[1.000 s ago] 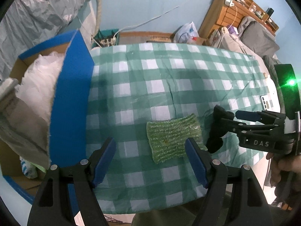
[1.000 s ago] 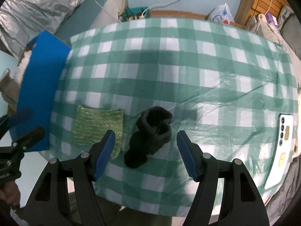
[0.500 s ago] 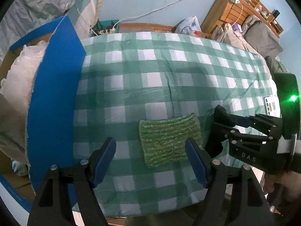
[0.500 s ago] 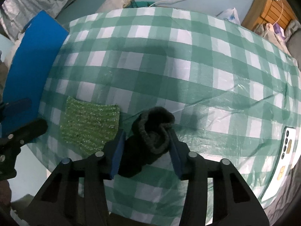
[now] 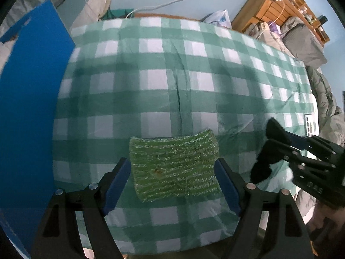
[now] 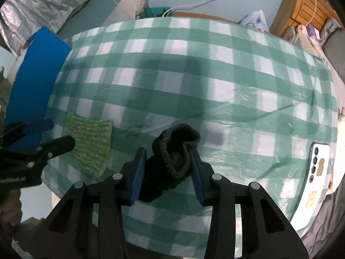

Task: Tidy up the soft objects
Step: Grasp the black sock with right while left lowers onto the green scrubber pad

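Observation:
A green knitted cloth [image 5: 175,166] lies flat on the green checked tablecloth [image 5: 172,82] near its front edge; it also shows in the right wrist view [image 6: 89,140]. My left gripper [image 5: 172,172] is open, its blue pads either side of the cloth, just above it. My right gripper [image 6: 168,161] is shut on a dark rolled sock [image 6: 172,155] and holds it lifted off the table. In the left wrist view the right gripper [image 5: 278,142] shows at the right with the sock [image 5: 263,164] hanging from it.
A blue cardboard box flap [image 5: 30,112] stands at the table's left edge; it also shows in the right wrist view [image 6: 34,75]. A white phone [image 6: 317,172] lies at the table's right edge. Bedding and a wooden shelf [image 5: 278,6] lie beyond the table.
My right gripper closed on the sock and raised it from the table. My left gripper moved forward, so the green cloth now sits between its open pads.

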The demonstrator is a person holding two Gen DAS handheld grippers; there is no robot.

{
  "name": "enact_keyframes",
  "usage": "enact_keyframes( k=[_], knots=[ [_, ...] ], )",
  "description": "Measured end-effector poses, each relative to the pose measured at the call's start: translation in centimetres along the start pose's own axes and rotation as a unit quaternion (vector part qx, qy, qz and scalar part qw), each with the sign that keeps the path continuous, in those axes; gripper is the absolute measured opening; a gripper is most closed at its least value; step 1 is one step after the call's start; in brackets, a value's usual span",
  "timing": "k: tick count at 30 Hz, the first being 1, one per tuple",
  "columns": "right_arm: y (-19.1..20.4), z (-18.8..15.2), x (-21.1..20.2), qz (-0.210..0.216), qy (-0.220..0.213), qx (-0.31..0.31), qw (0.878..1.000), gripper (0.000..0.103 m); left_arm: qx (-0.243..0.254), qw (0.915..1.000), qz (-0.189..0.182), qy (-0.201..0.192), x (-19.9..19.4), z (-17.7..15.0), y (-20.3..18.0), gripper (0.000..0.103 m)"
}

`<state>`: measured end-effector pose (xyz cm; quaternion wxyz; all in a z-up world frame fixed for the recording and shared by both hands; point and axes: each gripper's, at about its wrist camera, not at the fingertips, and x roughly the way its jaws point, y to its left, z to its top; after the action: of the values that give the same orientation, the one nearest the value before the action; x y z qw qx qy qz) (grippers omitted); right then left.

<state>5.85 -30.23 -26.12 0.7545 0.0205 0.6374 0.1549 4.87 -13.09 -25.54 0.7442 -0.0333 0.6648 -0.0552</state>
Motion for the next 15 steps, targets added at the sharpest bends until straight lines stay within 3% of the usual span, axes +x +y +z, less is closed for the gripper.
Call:
enact_keyframes(
  k=[15],
  knots=[
    [-2.4, -0.6, -0.4, 0.002, 0.001, 0.005, 1.0, 0.039, 0.027, 0.9986, 0.042, 0.016, 2.7, -0.2, -2.3, 0.08]
  ],
)
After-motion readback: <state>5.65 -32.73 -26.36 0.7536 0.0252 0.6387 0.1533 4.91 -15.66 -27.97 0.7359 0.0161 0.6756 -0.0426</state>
